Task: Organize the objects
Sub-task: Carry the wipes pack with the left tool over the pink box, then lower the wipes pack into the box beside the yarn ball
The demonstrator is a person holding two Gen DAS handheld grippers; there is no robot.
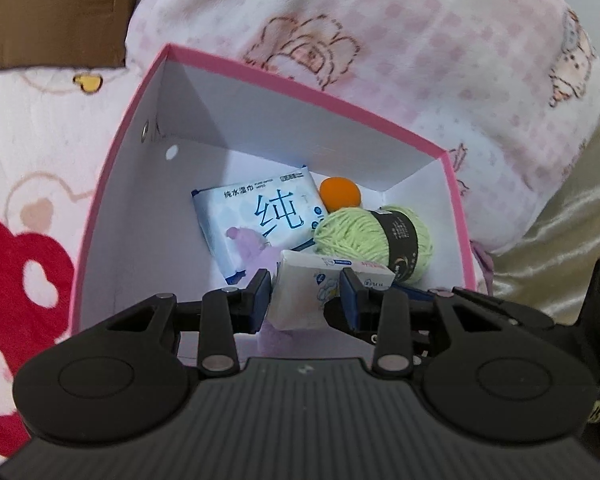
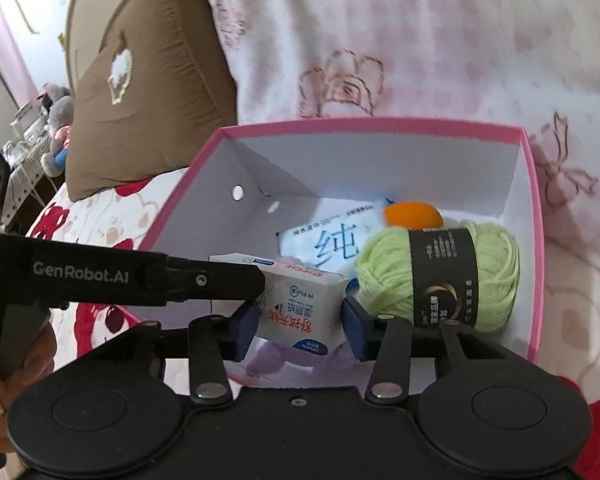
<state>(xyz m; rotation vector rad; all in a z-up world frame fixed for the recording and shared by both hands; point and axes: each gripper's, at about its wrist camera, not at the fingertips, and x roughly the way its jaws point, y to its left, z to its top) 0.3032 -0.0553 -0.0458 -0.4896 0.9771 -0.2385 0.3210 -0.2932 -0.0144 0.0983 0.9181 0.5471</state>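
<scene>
My left tongs (image 1: 306,294) and right tongs (image 2: 300,322) both clamp one pack (image 1: 324,292) just above the box (image 1: 112,184), so it goes in level.

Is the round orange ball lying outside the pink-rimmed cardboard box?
No, the round orange ball lies inside the pink-rimmed cardboard box, at its far wall behind the green yarn ball.
</scene>
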